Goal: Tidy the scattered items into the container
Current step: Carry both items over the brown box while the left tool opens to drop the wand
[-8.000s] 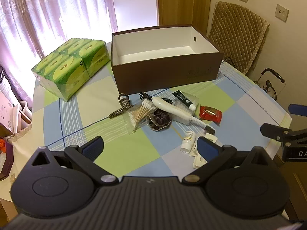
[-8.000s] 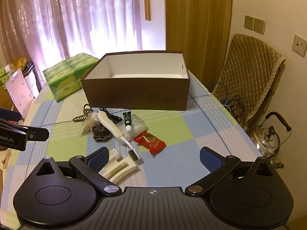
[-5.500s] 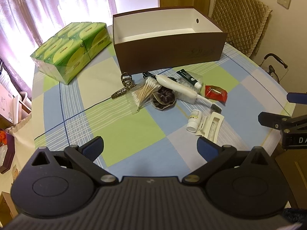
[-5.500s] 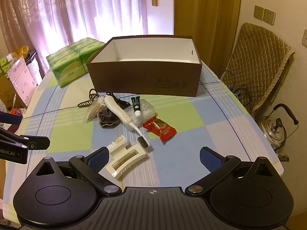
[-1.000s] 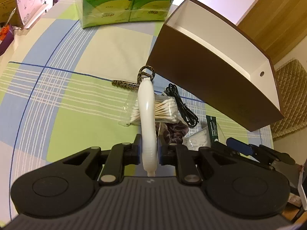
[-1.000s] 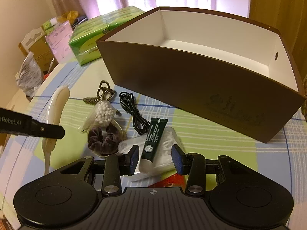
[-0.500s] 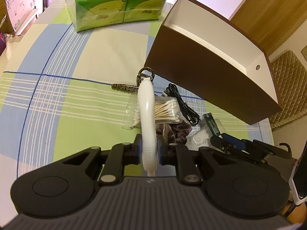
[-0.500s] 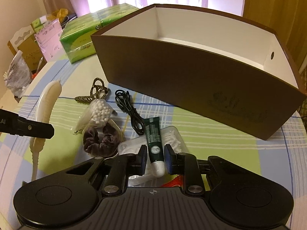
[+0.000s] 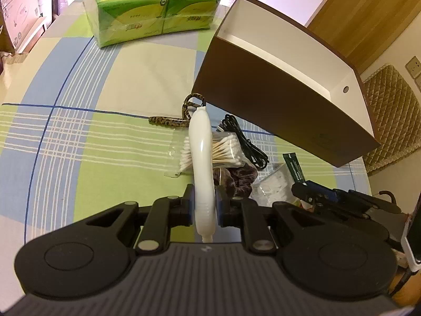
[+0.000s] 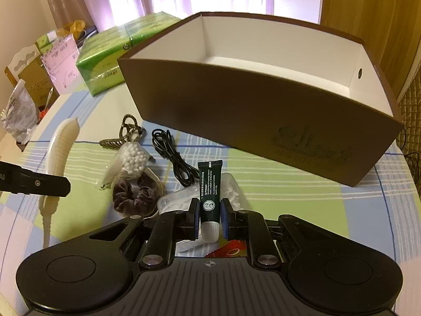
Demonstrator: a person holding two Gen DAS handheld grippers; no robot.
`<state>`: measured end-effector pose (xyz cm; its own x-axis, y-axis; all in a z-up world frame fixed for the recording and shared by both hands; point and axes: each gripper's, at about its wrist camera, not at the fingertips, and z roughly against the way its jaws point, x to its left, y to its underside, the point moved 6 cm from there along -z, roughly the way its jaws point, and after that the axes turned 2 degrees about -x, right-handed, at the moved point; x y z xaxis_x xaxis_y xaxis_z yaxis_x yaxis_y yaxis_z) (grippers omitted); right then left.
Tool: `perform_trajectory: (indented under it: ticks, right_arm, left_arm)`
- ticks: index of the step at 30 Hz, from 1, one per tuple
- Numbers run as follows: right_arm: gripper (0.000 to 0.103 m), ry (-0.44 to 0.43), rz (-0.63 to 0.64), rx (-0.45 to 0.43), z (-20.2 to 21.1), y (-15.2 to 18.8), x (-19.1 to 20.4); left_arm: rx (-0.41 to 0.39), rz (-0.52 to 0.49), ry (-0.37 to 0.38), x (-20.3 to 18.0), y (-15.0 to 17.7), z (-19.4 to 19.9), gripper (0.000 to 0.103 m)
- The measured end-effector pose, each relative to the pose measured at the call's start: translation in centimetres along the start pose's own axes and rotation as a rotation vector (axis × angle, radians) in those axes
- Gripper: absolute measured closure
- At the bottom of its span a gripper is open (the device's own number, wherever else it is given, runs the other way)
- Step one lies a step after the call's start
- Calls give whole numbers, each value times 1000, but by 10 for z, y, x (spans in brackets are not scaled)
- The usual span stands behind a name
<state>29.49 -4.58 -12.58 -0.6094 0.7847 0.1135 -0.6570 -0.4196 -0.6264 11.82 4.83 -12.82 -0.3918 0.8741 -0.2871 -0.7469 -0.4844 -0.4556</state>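
My left gripper point(image 9: 204, 203) is shut on a long white brush handle point(image 9: 201, 158) and holds it above the table; the handle also shows in the right wrist view point(image 10: 61, 147). My right gripper point(image 10: 209, 218) is shut on a dark green tube point(image 10: 209, 187) with a white cap, just above a clear plastic packet point(image 10: 173, 200). The open brown box point(image 10: 263, 121) with a white inside stands behind the items; it also shows in the left wrist view point(image 9: 276, 100). A bag of cotton swabs point(image 9: 223, 152), a brown scrunchie point(image 10: 135, 194), a black cable point(image 10: 173, 158) and a patterned hair clip point(image 9: 181, 115) lie on the checked cloth.
A green pack of tissues point(image 9: 150, 8) stands at the far left of the table. A red packet point(image 10: 231, 250) lies under my right gripper. A padded chair point(image 9: 392, 131) stands beyond the table's right edge. Boxes and bags point(image 10: 34, 79) stand beside the table's left side.
My right gripper has shut tighter on the green tube and lifted it slightly. My left gripper has risen a little with the white handle.
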Motion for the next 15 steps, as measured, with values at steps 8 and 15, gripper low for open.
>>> perform_trajectory:
  ticks: [8,15]
  right_arm:
    - [84,-47,-20,-49,25,-10,2]
    - [84,-64,-48,-116,46,-32,-5]
  left_arm:
    - [-20,-42,37,-17,-6,7,91]
    - [-48,-87,82,-41,-23,10,91]
